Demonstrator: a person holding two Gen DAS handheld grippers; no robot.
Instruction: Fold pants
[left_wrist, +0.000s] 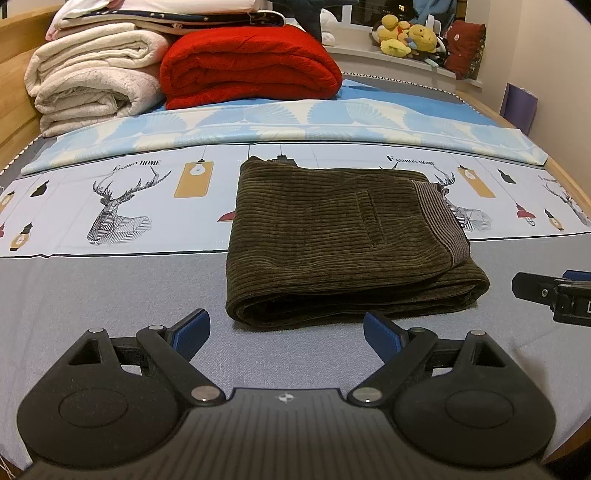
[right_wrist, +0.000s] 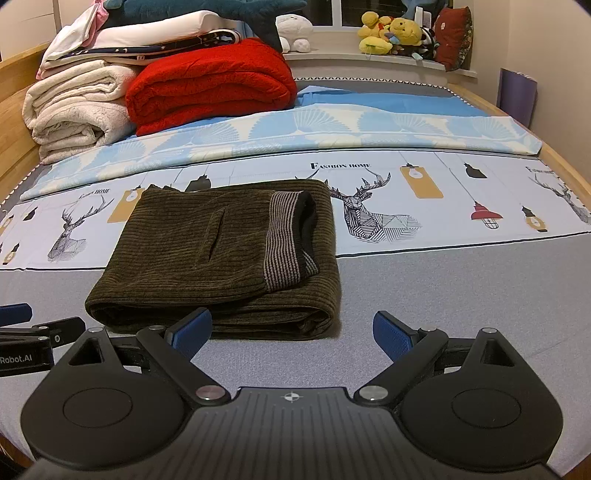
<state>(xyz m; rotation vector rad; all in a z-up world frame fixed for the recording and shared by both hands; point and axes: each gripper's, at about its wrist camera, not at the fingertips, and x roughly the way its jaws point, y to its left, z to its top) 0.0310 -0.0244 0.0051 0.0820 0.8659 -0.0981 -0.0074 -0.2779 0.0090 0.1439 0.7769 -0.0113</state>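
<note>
The folded pants (left_wrist: 343, 243) lie mid-bed (left_wrist: 110, 295); left gripper (left_wrist: 286, 334) and right gripper (right_wrist: 291, 334) both spread apart, empty.

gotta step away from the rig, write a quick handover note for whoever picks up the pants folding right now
Left gripper: open, holding nothing, just short of the near edge of the pants.
Right gripper: open, holding nothing, also at the near edge.
Pants: olive corduroy, lying in a compact folded bundle on the bed, striped waistband on top toward the right.
Done: the fold looks complete; neither gripper touches the cloth.
Left: probably only a check that the edges line up, tidying if needed.
</note>
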